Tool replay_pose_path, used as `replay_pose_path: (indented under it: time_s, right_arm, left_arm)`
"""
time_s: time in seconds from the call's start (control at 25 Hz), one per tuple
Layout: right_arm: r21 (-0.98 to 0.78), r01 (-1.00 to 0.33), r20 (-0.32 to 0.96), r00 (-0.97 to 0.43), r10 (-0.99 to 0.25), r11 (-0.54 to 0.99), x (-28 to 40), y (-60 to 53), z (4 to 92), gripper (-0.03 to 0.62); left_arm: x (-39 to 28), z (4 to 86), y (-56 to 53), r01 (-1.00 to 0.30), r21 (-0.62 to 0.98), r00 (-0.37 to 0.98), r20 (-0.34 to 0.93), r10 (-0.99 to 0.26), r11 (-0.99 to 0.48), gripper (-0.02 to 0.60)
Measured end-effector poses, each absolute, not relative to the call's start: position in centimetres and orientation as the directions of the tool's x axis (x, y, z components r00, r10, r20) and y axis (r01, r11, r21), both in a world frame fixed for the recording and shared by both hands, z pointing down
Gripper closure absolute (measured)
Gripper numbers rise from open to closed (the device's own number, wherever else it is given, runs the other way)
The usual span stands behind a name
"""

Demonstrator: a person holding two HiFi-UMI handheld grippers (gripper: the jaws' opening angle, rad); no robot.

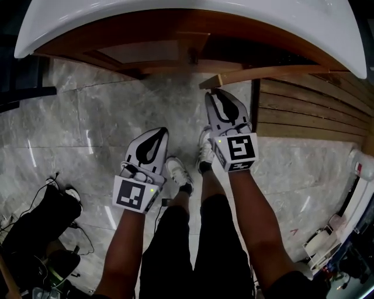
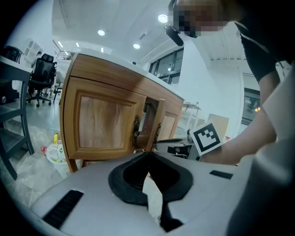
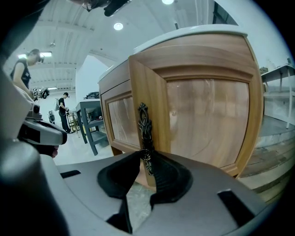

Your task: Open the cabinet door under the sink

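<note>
Right tongs [image 3: 146,159] are clamped on the ornate dark metal handle [image 3: 144,124] of the right-hand wooden cabinet door [image 3: 207,120], the pads pinching it near its lower end. The left tongs [image 2: 148,159] are closed on nothing and hang clear above the grey marble floor [image 1: 87,117]. That door sits under the white sink basin [image 1: 175,17] and stands ajar, its free edge angled out from the cabinet front, while the matching left-hand wooden door [image 2: 103,122] lies flat shut. I judge the swing is about half done. To finish it cleanly I would pull along the door's arc about its far hinge rather than straight back, letting my wrist turn with the panel so the slim handle is not twisted or levered. I would hold the squeeze steady, since the ornament looks slippery, and keep the left tongs and my white shoes [image 1: 178,172] out of the door's sweep.
</note>
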State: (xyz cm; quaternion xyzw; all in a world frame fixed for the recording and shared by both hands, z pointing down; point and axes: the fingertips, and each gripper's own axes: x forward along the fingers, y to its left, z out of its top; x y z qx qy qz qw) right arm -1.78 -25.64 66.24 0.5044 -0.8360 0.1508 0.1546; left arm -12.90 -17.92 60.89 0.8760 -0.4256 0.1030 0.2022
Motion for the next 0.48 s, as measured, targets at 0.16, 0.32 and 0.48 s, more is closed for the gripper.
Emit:
replay_pose_path:
  time_s: [0.16, 0.32, 0.48]
  right_arm:
    - [-0.113, -0.865, 0.410, -0.488, -0.770, 0.488, -1.5, -24.5, 66.2, 0.503]
    - [-0.093, -0.843, 0.408, -0.517, -0.752, 0.530, -1.1, -23.5, 66.0, 0.503]
    - [-0.086, -0.824, 0.418, -0.540, -0.731, 0.560, -0.7, -22.7, 65.9, 0.503]
  left_arm:
    - [-12.9, 60.5, -16.1, -0.769, 0.260, 0.639, 0.346, -0.687, -0.584, 0.563]
    - [-13.3, 60.6, -14.7, -0.767, 0.263, 0.641, 0.358, -0.679, -0.585, 0.563]
    - [-13.3, 61.2, -14.1, -0.777, 0.269, 0.629, 0.375, -0.681, -0.569, 0.563]
